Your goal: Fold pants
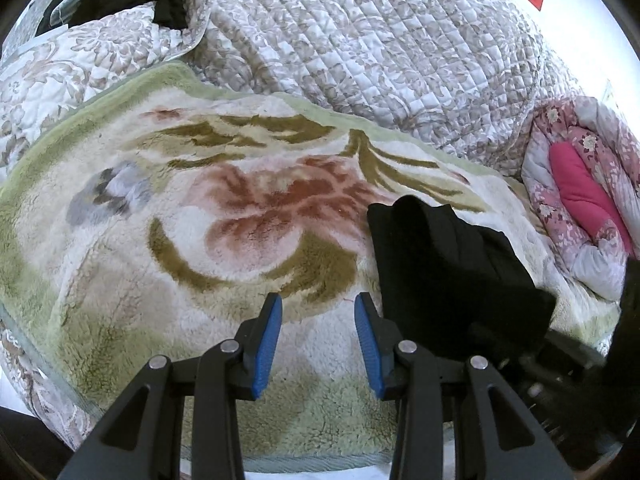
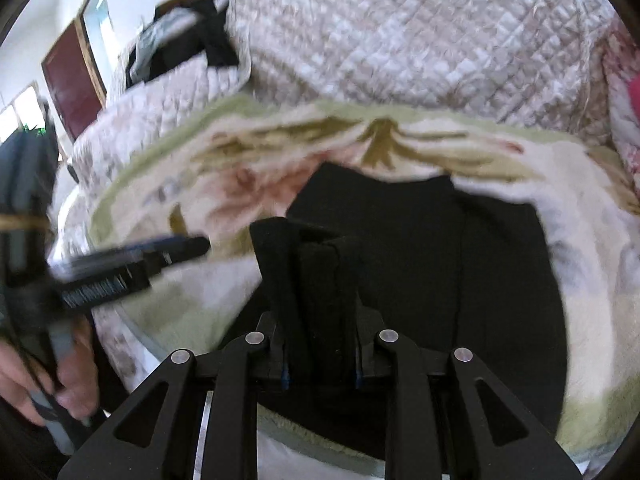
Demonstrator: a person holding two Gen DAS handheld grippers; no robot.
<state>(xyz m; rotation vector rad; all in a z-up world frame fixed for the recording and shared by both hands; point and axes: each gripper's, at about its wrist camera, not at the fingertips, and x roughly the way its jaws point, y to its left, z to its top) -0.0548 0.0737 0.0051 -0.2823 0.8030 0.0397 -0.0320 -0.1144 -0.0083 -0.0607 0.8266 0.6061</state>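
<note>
Both tongs I hold above the flowered blanket (image 1: 168, 264): left gripper (image 1: 318, 344) spread, empty; right gripper (image 2: 320, 352) pinching a bunched fold of the black pants (image 2: 460, 264), which lie there. Behind sits a quilted cover (image 1: 380, 48).

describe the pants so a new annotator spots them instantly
On the bed, find the fluffy cream blanket with the big red flower. The pants lie bunched on its right side, with a fold clamped in the right tool. They are the only plain black cloth on that blanket; the other dark clothes sit far back on the quilt.
</note>
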